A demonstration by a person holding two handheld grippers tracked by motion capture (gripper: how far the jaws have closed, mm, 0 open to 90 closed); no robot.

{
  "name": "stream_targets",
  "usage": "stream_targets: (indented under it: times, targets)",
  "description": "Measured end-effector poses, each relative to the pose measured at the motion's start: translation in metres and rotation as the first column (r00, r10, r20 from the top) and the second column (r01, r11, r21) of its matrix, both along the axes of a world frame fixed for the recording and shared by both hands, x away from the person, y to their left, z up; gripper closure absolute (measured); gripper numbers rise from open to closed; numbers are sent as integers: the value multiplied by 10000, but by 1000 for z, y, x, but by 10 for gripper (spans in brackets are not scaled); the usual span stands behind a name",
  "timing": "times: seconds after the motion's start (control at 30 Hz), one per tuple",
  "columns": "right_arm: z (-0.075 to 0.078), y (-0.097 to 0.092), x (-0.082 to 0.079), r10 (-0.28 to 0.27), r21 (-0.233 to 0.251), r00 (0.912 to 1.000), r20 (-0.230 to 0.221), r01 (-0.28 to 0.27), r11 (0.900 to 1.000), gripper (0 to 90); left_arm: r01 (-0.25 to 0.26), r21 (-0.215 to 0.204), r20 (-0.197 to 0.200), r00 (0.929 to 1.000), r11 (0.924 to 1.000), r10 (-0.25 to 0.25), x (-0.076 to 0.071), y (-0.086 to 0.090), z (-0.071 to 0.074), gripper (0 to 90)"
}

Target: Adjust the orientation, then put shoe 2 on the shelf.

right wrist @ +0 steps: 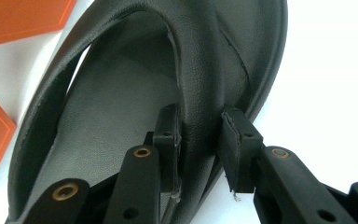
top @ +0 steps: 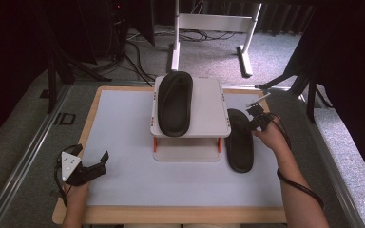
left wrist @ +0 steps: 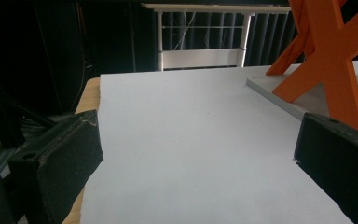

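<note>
In the high view we saw a wooden tabletop [top: 71, 199] covered by a pale grey mat [top: 123, 156]. Toward its far middle stood a small white stand [top: 206, 107] on orange legs, and one black sandal [top: 175, 103] lay on its top plate, lengthwise. A second black sandal [top: 240, 145] lay flat on the mat just beside the stand, on the side of our right hand. The right tongs [top: 256, 118] reached down at the far end of that sandal, our right hand [top: 271, 137] behind them. The left tongs [top: 97, 164] rested low over the near left corner of the mat, well apart from both sandals, with the left hand [top: 76, 194] at the tabletop's edge.

In the left gripper view we looked along the bare mat [left wrist: 191, 140]. The two black pads [left wrist: 60, 154] stood wide apart with nothing between them. An orange cross-brace of the stand [left wrist: 335, 60] rose at the upper right.

In the right gripper view the sandal's strap [right wrist: 200, 93] ran between the two pads [right wrist: 168, 135]. The inner pad pressed against the strap from the footbed side; the outer pad sat just beside it, and we could not tell whether it touched. The jaws were drawn close together around the strap. Orange parts of the stand [right wrist: 23, 18] showed at the left edge.
</note>
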State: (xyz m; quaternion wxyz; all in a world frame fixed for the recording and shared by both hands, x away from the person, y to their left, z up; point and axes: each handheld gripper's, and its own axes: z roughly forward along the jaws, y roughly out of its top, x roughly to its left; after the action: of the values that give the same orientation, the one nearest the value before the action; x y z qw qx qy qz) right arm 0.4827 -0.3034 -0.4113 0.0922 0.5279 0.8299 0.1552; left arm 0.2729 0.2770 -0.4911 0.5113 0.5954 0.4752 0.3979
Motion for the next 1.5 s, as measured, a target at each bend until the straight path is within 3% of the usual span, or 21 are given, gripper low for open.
stream_targets:
  times: [0.1,0.2,0.43,0.67,0.9,0.93,1.03,1.13,1.17,1.43,1.5]
  targets:
    - [1,1,0,-394,-60,9991,-130,393,9992,738,-10,12,12,10000,10000,10,0,0,0,6]
    - [3,4,0,-439,-243,9987,-243,433,9988,749,-15,13,29,10000,10000,15,0,0,0,6]
    - [13,-1,-1,-930,27,9949,-382,932,9956,757,-37,-34,10,10000,10000,37,0,1,0,6]
    - [44,-16,-8,-1576,407,9873,-184,1583,9866,758,-37,-22,4,10000,10000,37,0,0,0,6]
    - [73,-19,-15,-1705,467,9852,181,1695,9844,758,-52,17,18,10000,10000,52,0,0,0,6]
    - [84,-19,-16,-1780,651,9838,207,1763,9822,758,-56,21,23,10000,10000,56,0,0,0,6]
    - [100,-17,-18,-1759,742,9837,383,1727,9822,758,-63,5,13,10000,10000,63,0,0,0,6]
    - [106,-17,-19,-1763,795,9834,438,1725,9818,758,-74,-6,1,10000,10000,74,0,0,0,6]
    - [120,-14,-20,-1835,868,9816,529,1785,9801,758,-77,-15,7,10000,10000,77,0,0,0,6]
    - [161,1,-23,-1785,914,9791,977,1698,9812,759,-73,1,12,10000,10000,73,0,0,0,6]
    - [165,3,-23,-1803,954,9784,1009,1709,9807,758,-73,9,16,10000,10000,73,0,0,0,6]
